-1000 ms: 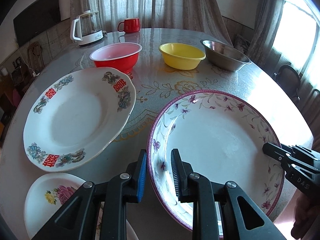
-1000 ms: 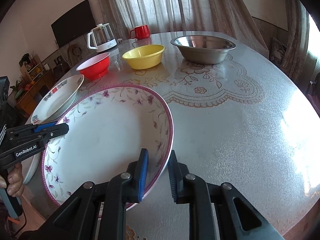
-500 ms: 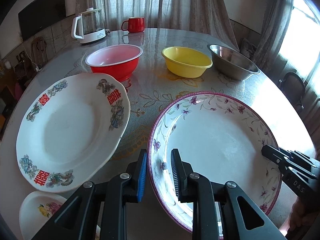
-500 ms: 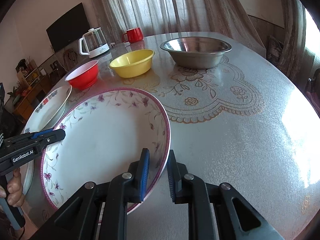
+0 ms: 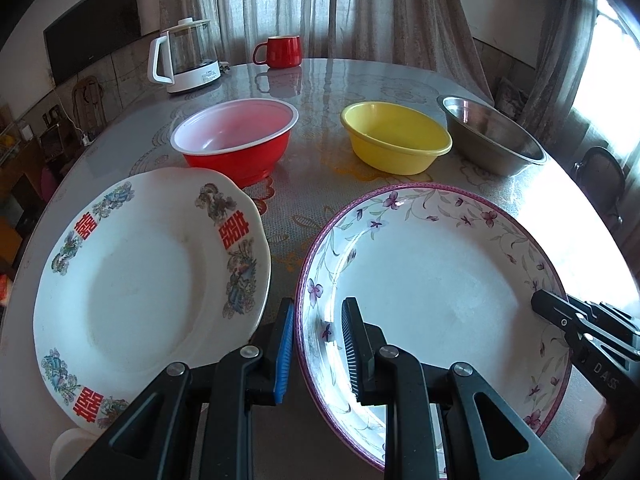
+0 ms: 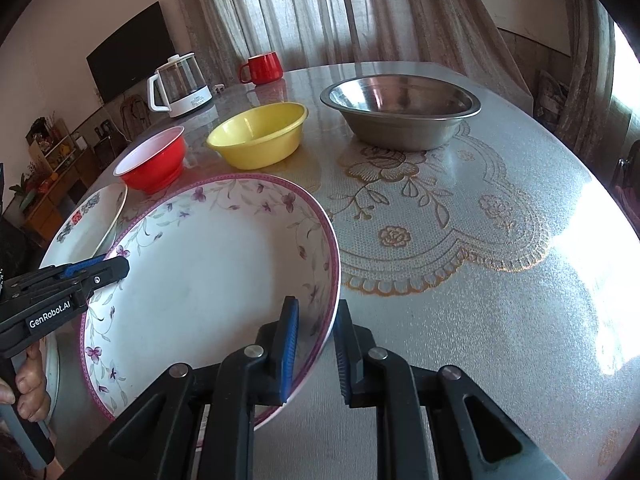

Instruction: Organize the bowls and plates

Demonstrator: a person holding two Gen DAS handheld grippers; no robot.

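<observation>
A large white plate with a purple rim and flower pattern (image 5: 432, 280) is held between both grippers, above the table. My left gripper (image 5: 318, 344) is shut on its left rim; my right gripper (image 6: 316, 344) is shut on its right rim (image 6: 324, 280). The right gripper also shows in the left wrist view (image 5: 548, 308), and the left gripper in the right wrist view (image 6: 116, 266). A white plate with red characters (image 5: 136, 272) lies to the left. A red bowl (image 5: 236, 140), a yellow bowl (image 5: 394, 136) and a steel bowl (image 5: 492, 136) stand in a row behind.
A glass kettle (image 5: 184, 60) and a red mug (image 5: 282, 52) stand at the table's far side. A small white dish (image 5: 68, 452) peeks out at the near left edge. The round table (image 6: 480, 240) carries a lace-pattern cover. A chair (image 5: 600, 176) stands at the right.
Both grippers have carried the purple-rimmed plate forward over the table, toward the bowls. The small flowered dish at the near left has nearly slid out of view.
</observation>
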